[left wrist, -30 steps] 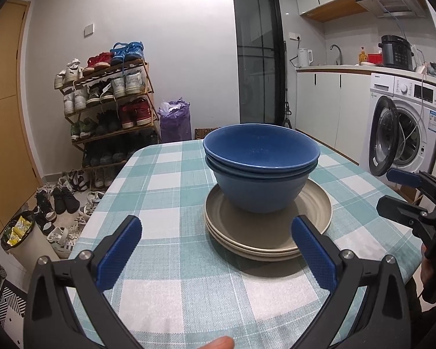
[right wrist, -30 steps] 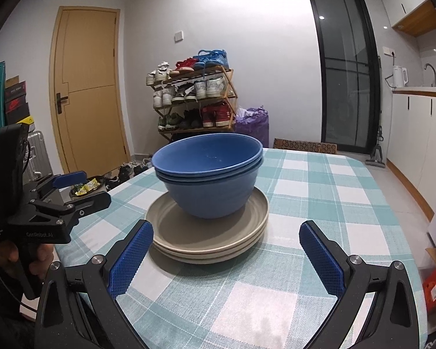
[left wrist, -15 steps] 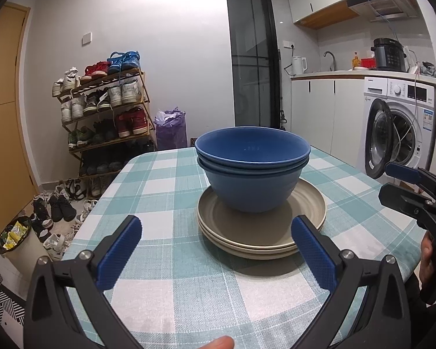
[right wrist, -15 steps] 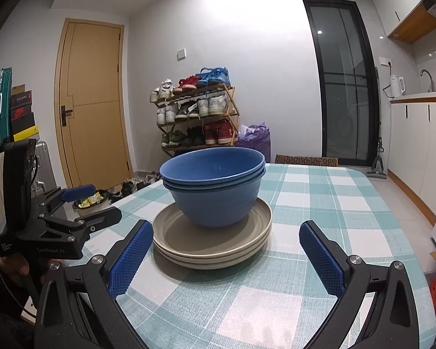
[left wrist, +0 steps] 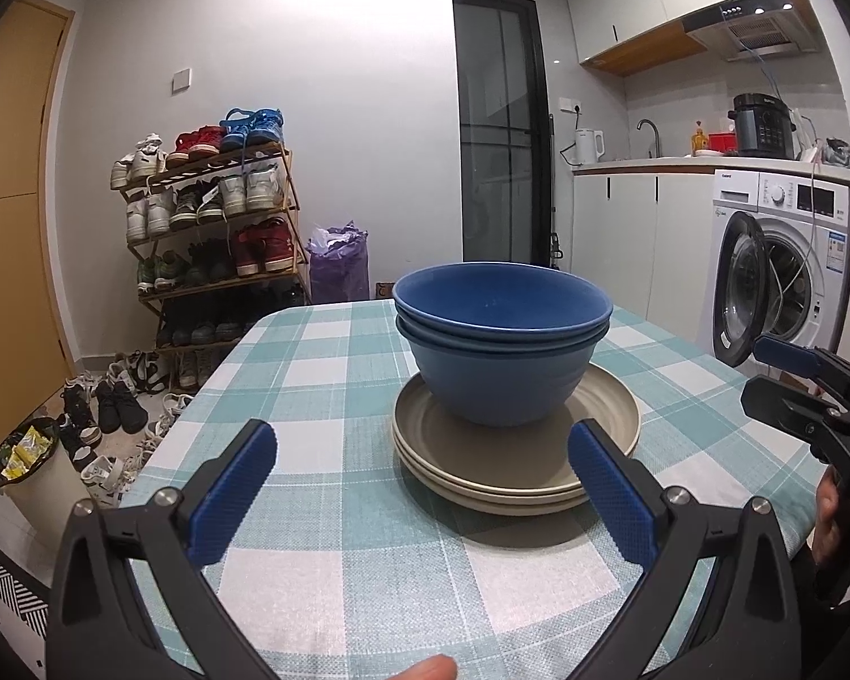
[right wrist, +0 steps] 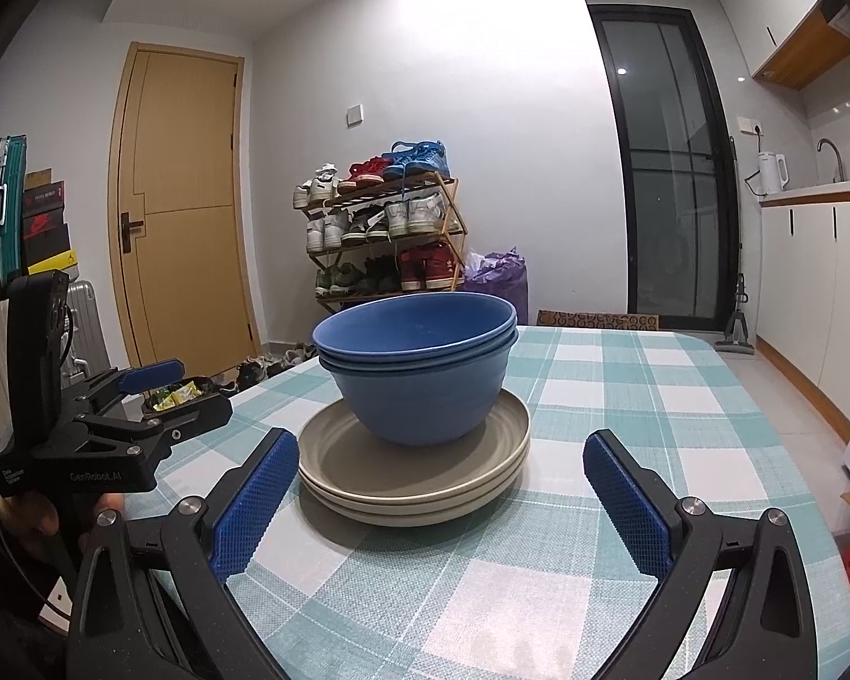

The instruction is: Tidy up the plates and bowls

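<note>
Two blue bowls (left wrist: 501, 351) (right wrist: 419, 365) sit nested on a stack of beige plates (left wrist: 518, 453) (right wrist: 413, 467) in the middle of the checked table (left wrist: 323, 391) (right wrist: 623, 396). My left gripper (left wrist: 422, 487) is open, held low in front of the stack with nothing between its fingers. Equally open and empty, my right gripper (right wrist: 439, 496) faces the stack from the other side. Each gripper shows in the other's view: the right one (left wrist: 787, 379) at the right edge, the left one (right wrist: 164, 391) at the left edge.
A shoe rack (left wrist: 209, 238) and a purple bag (left wrist: 337, 260) stand beyond the table's far end. A washing machine (left wrist: 782, 266) with its door ajar is on the right. A wooden door (right wrist: 181, 209) and a bin (left wrist: 22, 453) are to the left.
Both grippers have dropped lower and tilted up a little, so the stack looks nearer table height. Bowls and plates have not moved; both grippers stay open.
</note>
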`<action>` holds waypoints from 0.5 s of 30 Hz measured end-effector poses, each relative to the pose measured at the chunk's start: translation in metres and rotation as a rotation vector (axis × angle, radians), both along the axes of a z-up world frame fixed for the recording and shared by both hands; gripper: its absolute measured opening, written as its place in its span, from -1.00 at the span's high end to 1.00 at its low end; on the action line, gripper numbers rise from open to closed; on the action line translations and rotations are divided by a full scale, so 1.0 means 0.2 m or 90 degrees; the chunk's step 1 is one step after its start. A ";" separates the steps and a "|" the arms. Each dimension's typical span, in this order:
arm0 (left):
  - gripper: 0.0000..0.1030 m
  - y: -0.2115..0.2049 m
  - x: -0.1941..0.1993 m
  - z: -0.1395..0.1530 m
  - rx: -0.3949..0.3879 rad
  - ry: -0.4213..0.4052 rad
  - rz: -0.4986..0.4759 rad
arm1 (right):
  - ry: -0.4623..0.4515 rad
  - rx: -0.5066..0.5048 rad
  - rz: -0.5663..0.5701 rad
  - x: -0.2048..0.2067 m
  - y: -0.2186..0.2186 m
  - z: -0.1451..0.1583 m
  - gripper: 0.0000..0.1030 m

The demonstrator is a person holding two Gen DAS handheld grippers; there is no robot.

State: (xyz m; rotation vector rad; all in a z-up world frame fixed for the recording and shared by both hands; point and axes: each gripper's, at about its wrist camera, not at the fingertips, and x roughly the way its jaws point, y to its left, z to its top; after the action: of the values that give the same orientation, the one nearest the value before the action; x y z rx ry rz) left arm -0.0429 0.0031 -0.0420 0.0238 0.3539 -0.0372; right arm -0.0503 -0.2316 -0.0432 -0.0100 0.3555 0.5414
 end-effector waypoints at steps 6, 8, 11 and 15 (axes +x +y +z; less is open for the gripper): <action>-1.00 0.01 0.00 0.00 -0.005 -0.002 0.001 | -0.001 0.000 -0.001 -0.01 0.00 -0.01 -0.99; -1.00 0.00 0.00 -0.01 -0.007 0.001 0.000 | 0.000 0.001 -0.001 -0.01 -0.01 -0.01 -0.99; -1.00 0.01 0.00 -0.01 -0.010 0.004 0.002 | 0.000 0.001 0.000 -0.01 -0.01 -0.01 -0.99; -1.00 0.02 0.00 -0.01 -0.016 0.008 0.005 | 0.001 0.002 0.002 -0.01 -0.01 -0.02 -0.99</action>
State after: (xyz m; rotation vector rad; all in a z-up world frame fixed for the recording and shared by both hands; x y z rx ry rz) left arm -0.0425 0.0063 -0.0447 -0.0032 0.3653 -0.0349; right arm -0.0517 -0.2328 -0.0462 -0.0077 0.3571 0.5453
